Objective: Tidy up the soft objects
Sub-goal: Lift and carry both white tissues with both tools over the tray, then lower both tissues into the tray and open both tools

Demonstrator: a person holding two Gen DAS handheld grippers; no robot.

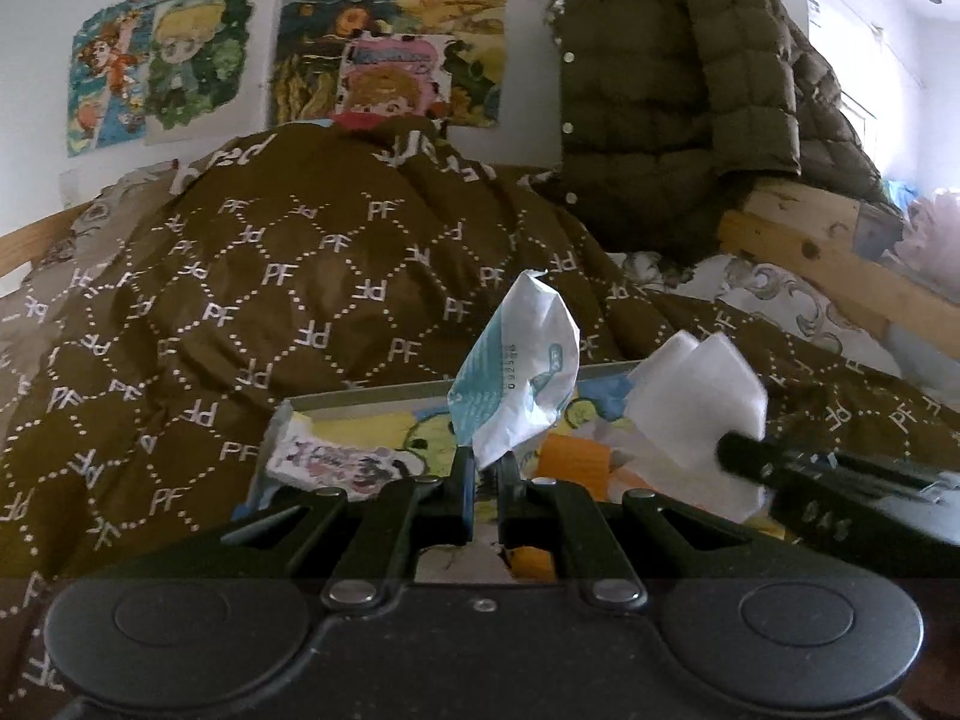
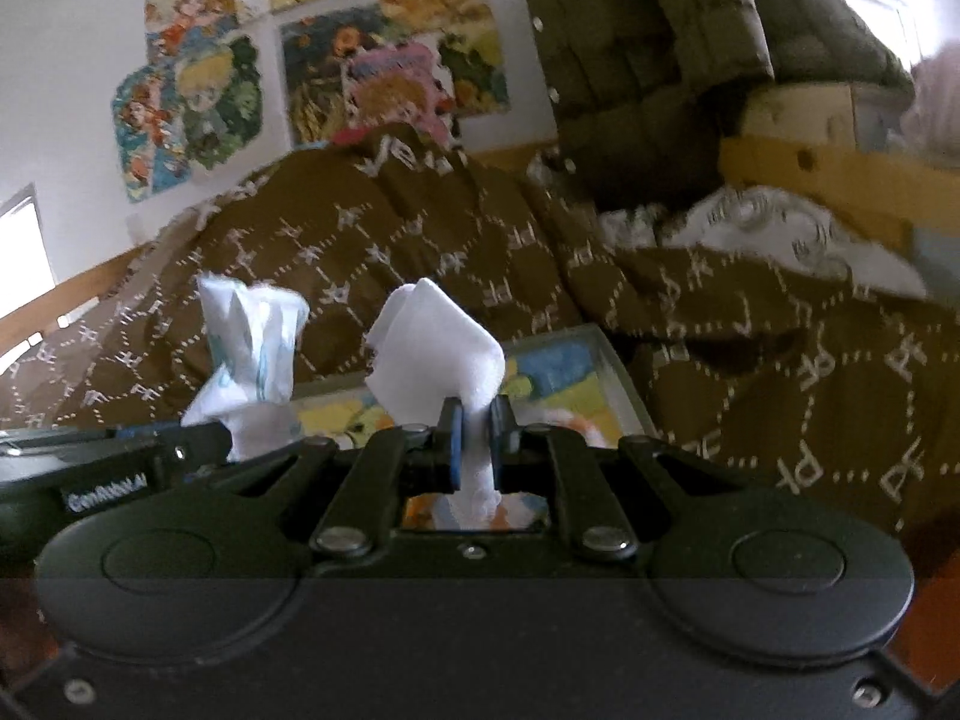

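The left gripper [image 1: 485, 462] pinches a crumpled white-and-teal tissue packet [image 1: 516, 360]; the right gripper [image 2: 477, 420] is pressed together on a wad of white tissue [image 2: 435, 354]. Both are held up side by side — just above a cartoon-printed tray [image 1: 360, 405] resting on a brown "PF" patterned quilt [image 1: 240, 300]. An olive puffer jacket [image 1: 672, 78] hangs behind.

A white wall [image 1: 36, 60] carries colourful cartoon posters [image 1: 168, 66]. Below lies a bed [image 1: 840, 264] with a wooden frame and a brown patterned quilt [image 1: 288, 276]. Daylight enters through a window [image 2: 21, 252] at left.
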